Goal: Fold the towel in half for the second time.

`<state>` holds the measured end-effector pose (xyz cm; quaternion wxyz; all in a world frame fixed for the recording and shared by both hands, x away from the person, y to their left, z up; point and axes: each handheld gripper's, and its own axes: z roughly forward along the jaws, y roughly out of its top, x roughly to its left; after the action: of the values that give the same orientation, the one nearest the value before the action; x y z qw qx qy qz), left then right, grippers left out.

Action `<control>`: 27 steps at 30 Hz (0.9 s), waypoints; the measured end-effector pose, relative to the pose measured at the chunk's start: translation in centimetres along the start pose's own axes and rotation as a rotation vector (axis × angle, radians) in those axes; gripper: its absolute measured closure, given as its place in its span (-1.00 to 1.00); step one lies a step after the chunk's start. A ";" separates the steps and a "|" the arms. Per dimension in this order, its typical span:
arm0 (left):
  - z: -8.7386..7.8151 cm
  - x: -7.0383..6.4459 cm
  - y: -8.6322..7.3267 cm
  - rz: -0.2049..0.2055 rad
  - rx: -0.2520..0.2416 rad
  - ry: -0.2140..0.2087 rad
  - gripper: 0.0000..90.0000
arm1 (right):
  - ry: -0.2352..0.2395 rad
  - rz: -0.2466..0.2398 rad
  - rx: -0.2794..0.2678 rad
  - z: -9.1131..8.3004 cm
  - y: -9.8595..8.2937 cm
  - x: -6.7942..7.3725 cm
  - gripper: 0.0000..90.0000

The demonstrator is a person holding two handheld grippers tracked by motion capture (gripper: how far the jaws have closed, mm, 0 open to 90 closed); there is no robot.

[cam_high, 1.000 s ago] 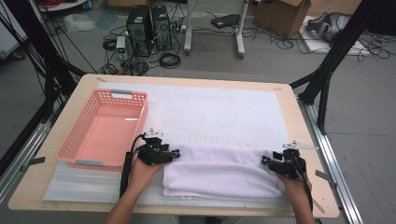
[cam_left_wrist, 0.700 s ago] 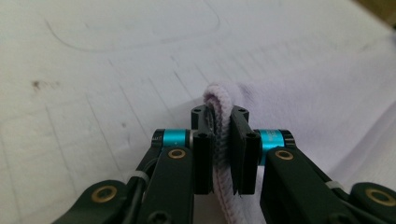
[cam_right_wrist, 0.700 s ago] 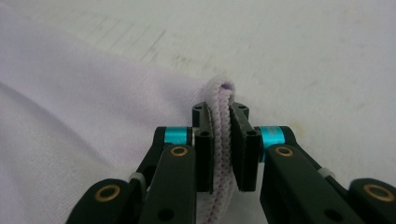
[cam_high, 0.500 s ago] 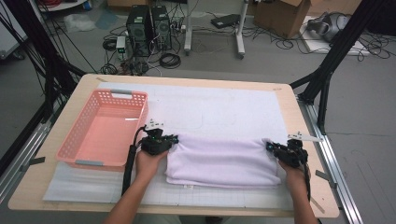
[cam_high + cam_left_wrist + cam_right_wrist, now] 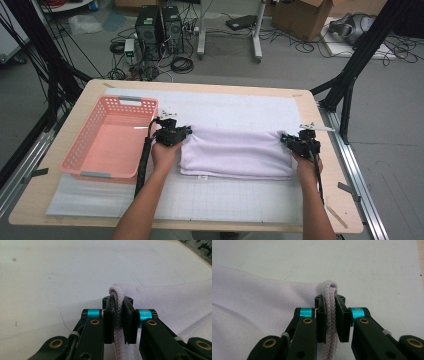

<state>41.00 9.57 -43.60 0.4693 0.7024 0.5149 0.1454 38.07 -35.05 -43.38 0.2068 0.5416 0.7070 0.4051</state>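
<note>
Count at this moment:

- Grippers: 2. Left gripper (image 5: 186,131), right gripper (image 5: 285,139).
- Towels: 1, pale lilac (image 5: 235,152), spanning between the two sets of jaws; one corner pinched inside each pair.
- Folded layers between each pair of jaws: apparently 2, edges too close together to be sure.
- Baskets: 1, pink (image 5: 85,155), just beside the left jaws, on the side away from the towel.
- Mats: 1, white (image 5: 240,107), beneath and ahead of both sets of jaws.
- Tables: 1 (image 5: 310,100).

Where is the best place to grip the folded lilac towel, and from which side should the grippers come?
Grip the towel at its two far corners, coming from the person's side. The left gripper and right gripper pinch the thick hem there; both corners are free at the ends.
</note>
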 end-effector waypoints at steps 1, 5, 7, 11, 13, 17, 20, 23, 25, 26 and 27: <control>0.1 0.2 0.0 -0.009 0.001 -0.001 0.80 | 0.002 0.003 -0.002 0.2 0.1 -0.1 0.80; 0.4 0.4 -0.2 -0.015 0.019 0.007 0.65 | -0.002 0.015 -0.007 0.6 0.6 -0.1 0.79; 0.2 0.4 -0.2 -0.014 0.021 0.012 0.38 | -0.007 0.005 -0.008 0.7 0.7 0.0 0.74; -0.7 -0.2 0.0 0.009 0.014 -0.016 0.09 | -0.010 0.040 0.000 0.3 0.6 0.0 0.39; -1.4 -0.7 -0.2 0.018 -0.007 -0.030 0.04 | -0.005 0.058 -0.014 -0.3 0.7 -0.1 0.30; -2.7 -1.5 0.1 0.068 -0.004 -0.044 0.01 | -0.011 0.032 -0.038 -1.9 0.7 0.1 0.26; -4.2 -2.1 0.0 0.079 -0.046 -0.065 0.02 | -0.002 0.027 -0.051 -3.1 0.3 0.3 0.26; -5.1 -2.5 -0.7 0.075 -0.039 -0.092 0.05 | 0.012 0.013 -0.060 -4.2 -0.6 0.6 0.29; -5.6 -2.7 -1.4 0.083 -0.028 -0.102 0.06 | 0.019 -0.001 -0.058 -5.0 -1.4 0.8 0.32; -5.9 -2.7 -1.8 0.084 -0.024 -0.109 0.06 | 0.027 -0.009 -0.059 -5.4 -1.8 1.0 0.33; -6.2 -2.8 -2.3 0.083 -0.021 -0.112 0.05 | 0.032 -0.015 -0.055 -5.8 -2.3 1.2 0.34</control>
<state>34.17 10.37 -41.43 0.4983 0.7252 0.4568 0.1306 32.03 -36.13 -41.60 0.2133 0.5240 0.7028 0.4314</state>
